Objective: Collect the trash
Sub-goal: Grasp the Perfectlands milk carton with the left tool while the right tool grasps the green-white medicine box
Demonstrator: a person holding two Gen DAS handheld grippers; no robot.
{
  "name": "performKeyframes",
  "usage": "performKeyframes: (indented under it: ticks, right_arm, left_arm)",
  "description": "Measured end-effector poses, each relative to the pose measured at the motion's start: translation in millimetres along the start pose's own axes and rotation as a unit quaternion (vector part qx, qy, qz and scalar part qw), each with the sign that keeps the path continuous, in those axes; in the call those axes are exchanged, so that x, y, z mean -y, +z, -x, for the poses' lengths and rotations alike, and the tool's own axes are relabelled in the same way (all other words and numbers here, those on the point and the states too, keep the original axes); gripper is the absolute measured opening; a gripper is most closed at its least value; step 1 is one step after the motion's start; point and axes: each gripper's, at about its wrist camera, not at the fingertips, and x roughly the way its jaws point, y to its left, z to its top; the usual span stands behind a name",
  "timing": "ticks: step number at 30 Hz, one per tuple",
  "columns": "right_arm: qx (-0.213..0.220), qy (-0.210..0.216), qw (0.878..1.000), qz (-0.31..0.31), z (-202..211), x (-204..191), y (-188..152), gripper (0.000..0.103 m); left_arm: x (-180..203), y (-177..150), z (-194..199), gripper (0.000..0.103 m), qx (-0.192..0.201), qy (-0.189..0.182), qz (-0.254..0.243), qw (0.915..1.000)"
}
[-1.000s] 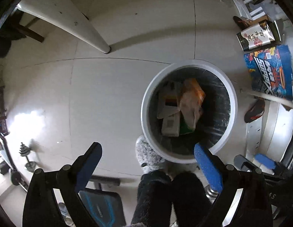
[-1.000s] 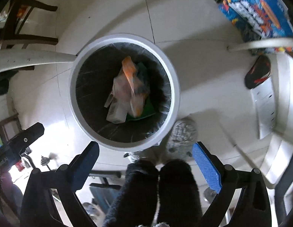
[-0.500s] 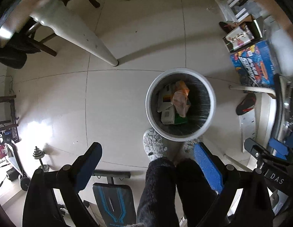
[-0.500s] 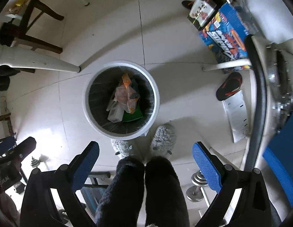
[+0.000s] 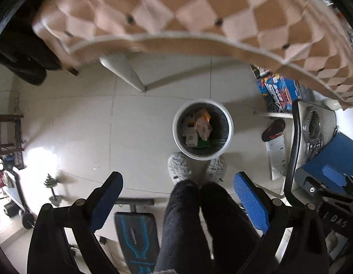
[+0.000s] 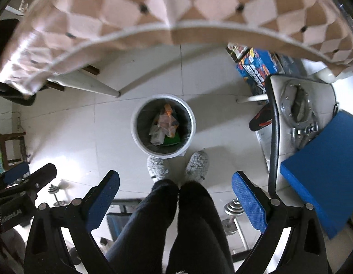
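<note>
— Above both sets of jaws, what is filling the top of the views?

— A checkered tablecloth (image 5: 199,22) is hanging over the table edge.

— And below it?

— A white trash bin (image 5: 203,130) is standing on the floor ahead of the jaws, holding packaging (image 6: 165,124).

— The grippers?

— The left gripper (image 5: 178,196) and right gripper (image 6: 175,194) are both gaping wide, holding nothing, with grey slippers (image 6: 195,165) showing between the fingers.
</note>
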Motion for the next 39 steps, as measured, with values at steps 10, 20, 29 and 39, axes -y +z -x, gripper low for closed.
performKeyframes:
  ticks: [10, 20, 29, 39]
  right_arm:
    - [0.056, 0.071, 0.995, -0.049, 109.9, -7.0, 61.4, 0.1]
    - [0.125, 0.054, 0.985, -0.105, 179.0, 78.5, 259.9, 0.1]
    - [0.11, 0.016, 0.977, -0.181, 181.3, 207.7, 467.4, 0.1]
    - [0.085, 0.023, 0.972, -0.217, 156.0, 268.0, 565.3, 0.1]
  left_arm:
    - [3.3, 70.4, 108.0, 0.1, 0.103, 0.043, 0.018, 0.9936]
    - [88.9, 240.3, 154.2, 0.103, 0.184, 0.072, -0.012, 0.9803]
    - [216.2, 419.9, 123.1, 0.103, 0.146, 0.097, -0.179, 0.968]
    - [298.4, 488.8, 41.0, 0.091, 0.036, 0.132, -0.382, 0.9139]
